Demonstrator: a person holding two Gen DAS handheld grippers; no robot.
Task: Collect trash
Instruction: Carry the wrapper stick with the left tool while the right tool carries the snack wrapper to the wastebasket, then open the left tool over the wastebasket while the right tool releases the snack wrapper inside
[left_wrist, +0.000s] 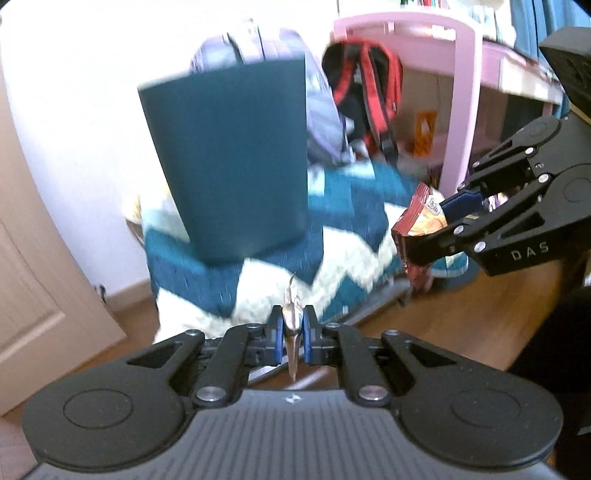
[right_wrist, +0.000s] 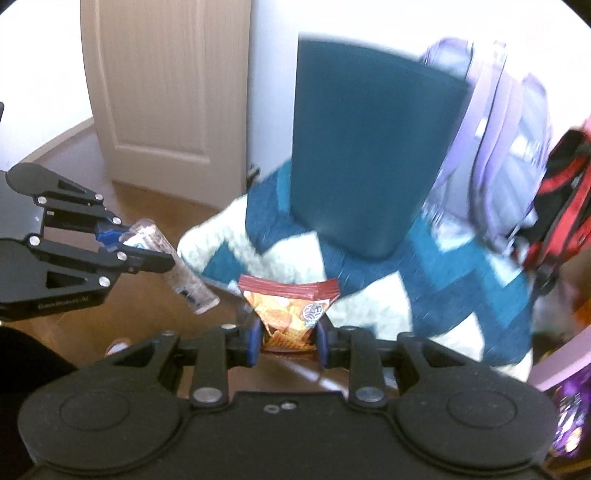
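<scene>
- A thin clear wrapper (left_wrist: 291, 328) is pinched edge-on between the blue pads of the left gripper (left_wrist: 292, 332), whose jaws are pressed fully together on it; in the right wrist view the same wrapper (right_wrist: 173, 266) is seen as a long see-through strip hanging below that gripper (right_wrist: 133, 247)
- A red and orange snack bag (right_wrist: 291, 314) is clamped at its lower part by the right gripper (right_wrist: 288, 341), the jaws being held partly apart by the bag; its sealed top edge is fanned out above the pads
- Both grippers are angled downward and are held side by side, the right gripper (left_wrist: 448, 225) being seen at the right edge of the left wrist view with the snack bag (left_wrist: 417, 221)
- A wooden floor (left_wrist: 461, 325) is seen below
- A teal bin (right_wrist: 369, 155) is stood on a teal and white zigzag rug (right_wrist: 424, 295), straight ahead of both grippers, with nothing in between
- Behind the bin a lilac backpack (left_wrist: 325, 122) and a red and black backpack (left_wrist: 365, 99) are leaned near a pink desk (left_wrist: 465, 110)
- A beige door (right_wrist: 162, 92) is seen at the far left
</scene>
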